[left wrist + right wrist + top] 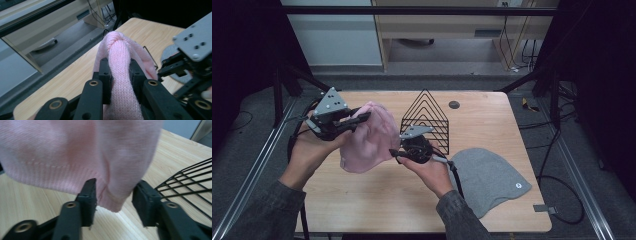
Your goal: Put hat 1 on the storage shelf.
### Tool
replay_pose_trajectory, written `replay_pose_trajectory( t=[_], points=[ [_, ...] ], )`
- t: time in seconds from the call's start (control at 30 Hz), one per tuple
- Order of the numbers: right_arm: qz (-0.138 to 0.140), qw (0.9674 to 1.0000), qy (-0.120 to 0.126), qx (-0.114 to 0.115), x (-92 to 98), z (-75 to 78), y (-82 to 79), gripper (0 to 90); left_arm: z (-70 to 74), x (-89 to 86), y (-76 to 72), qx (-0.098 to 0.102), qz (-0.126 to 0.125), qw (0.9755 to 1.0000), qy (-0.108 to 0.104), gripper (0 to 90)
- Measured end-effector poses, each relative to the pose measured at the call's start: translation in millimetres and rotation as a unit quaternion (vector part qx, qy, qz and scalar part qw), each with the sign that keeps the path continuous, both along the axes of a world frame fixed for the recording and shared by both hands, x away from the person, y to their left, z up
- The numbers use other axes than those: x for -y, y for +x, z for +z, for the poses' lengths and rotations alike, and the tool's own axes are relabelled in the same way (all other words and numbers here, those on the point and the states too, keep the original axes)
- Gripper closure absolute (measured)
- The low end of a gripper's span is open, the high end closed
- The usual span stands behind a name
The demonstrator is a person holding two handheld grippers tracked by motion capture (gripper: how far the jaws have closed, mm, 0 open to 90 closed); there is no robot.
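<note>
A pink knit beanie (371, 137) hangs above the table, held up at its top by my left gripper (358, 119). In the left gripper view the jaws are shut on a bunched fold of the pink beanie (120, 62). My right gripper (395, 154) sits at the beanie's lower right edge. In the right gripper view its jaws stand open on either side of the hem corner of the pink beanie (110, 200), without pinching it. A grey beanie (492, 177) lies flat on the table at the right.
A black wire rack (427, 117) with triangular frames stands just behind the right gripper, close to its jaws. The wooden table (362, 200) has bare room at the front left. Cables trail off the table's right side.
</note>
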State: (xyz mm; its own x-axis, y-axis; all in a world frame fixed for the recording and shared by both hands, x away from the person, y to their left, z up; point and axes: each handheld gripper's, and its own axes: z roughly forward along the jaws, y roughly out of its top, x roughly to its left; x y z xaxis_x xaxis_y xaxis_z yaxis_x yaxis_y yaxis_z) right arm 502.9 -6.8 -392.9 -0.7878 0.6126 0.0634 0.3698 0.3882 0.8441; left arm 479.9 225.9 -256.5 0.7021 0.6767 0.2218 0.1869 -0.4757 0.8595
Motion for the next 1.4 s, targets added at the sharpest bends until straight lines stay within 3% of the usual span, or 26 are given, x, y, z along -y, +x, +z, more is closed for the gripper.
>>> replay_pose_trajectory(
  t=[0.07,0.23,0.33,0.43,0.53,0.67,1.0,1.03,1.17,1.4],
  points=[
    [0.010,0.9999,0.006,0.002,0.1,4.6,6.2,72.2,1.4,-2.2,0.7,0.000,0.002,1.0000,-0.005,76.8],
    [0.019,0.9997,0.013,0.010,9.2,17.0,12.1,83.8,5.9,-12.6,5.4,-0.006,0.006,0.9998,-0.019,76.7],
    [0.018,0.9997,0.011,0.012,15.0,22.1,12.7,84.1,6.6,-14.5,6.7,-0.005,0.009,0.9998,-0.017,76.6],
    [0.015,0.9997,-0.003,0.017,28.8,30.9,12.3,84.4,7.7,-18.6,13.1,-0.009,0.008,0.9999,0.000,76.5],
    [0.005,0.9996,-0.006,0.026,43.9,43.9,14.6,84.7,11.7,-18.6,22.3,-0.014,-0.004,0.9999,-0.003,76.2],
    [-0.010,0.9990,-0.007,0.044,58.2,66.8,21.2,84.7,24.8,-10.1,33.2,-0.003,-0.012,0.9999,-0.006,76.0],
    [-0.049,0.9968,0.016,0.061,74.4,97.8,48.2,84.4,59.7,17.2,76.4,0.026,-0.005,0.9994,-0.024,75.4],
    [-0.053,0.9966,0.016,0.061,76.1,99.8,51.2,84.5,62.5,23.2,85.8,0.028,-0.002,0.9994,-0.022,75.5],
    [-0.067,0.9958,0.015,0.060,82.0,102.5,60.9,84.4,62.7,32.8,97.7,0.031,0.000,0.9994,-0.016,75.4],
    [-0.098,0.9937,0.004,0.055,94.3,93.9,79.5,84.3,50.1,48.7,123.6,0.031,0.005,0.9994,-0.011,75.4]
  ],
)
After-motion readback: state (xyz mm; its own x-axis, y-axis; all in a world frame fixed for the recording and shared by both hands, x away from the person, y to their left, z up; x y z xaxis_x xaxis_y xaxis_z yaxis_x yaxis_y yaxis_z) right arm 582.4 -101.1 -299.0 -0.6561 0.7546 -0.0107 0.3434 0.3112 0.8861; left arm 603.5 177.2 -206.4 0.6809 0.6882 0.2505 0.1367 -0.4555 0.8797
